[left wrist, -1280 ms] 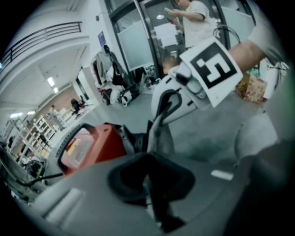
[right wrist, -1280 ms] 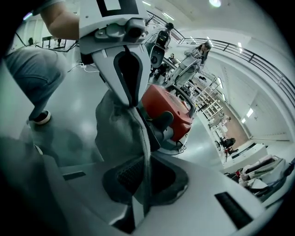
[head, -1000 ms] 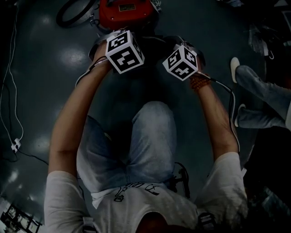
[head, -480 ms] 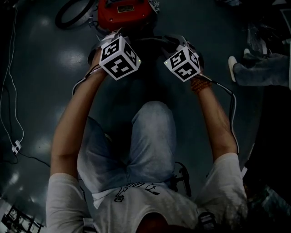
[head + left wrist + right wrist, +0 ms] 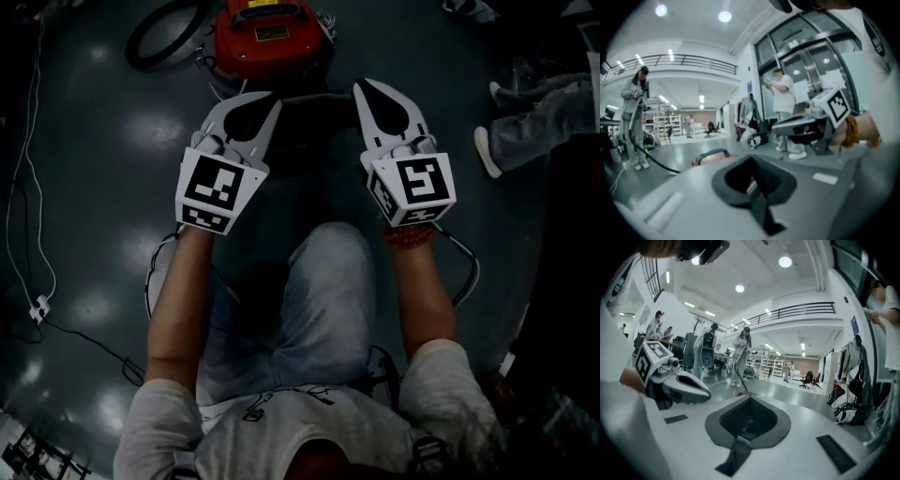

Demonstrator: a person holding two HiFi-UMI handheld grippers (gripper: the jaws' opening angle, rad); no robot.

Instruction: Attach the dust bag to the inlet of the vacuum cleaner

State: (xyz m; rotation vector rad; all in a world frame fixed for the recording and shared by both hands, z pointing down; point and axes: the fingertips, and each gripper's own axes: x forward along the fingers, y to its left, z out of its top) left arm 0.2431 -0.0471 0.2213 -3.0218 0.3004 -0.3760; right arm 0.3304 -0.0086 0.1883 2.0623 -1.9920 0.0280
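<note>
The red vacuum cleaner (image 5: 267,36) stands on the dark floor at the top of the head view, and its black handle (image 5: 712,153) shows past the jaws in the left gripper view. I cannot make out the dust bag in any view. My left gripper (image 5: 270,99) is raised in front of the vacuum, pointing forward, shut with nothing in it. My right gripper (image 5: 362,88) hangs beside it at the same height, also shut and empty. Each one shows in the other's view: the right gripper (image 5: 785,125) and the left gripper (image 5: 701,392).
A black hose loop (image 5: 155,37) lies left of the vacuum. A thin white cable (image 5: 28,234) runs down the left floor. A bystander's legs (image 5: 539,108) stand at the right. My knee (image 5: 319,272) is below the grippers. Other people (image 5: 780,105) stand around the hall.
Both grippers have risen from down at the vacuum and rolled, so their marker cubes now face up and the white jaws point forward. The bystander's legs shifted toward the upper right.
</note>
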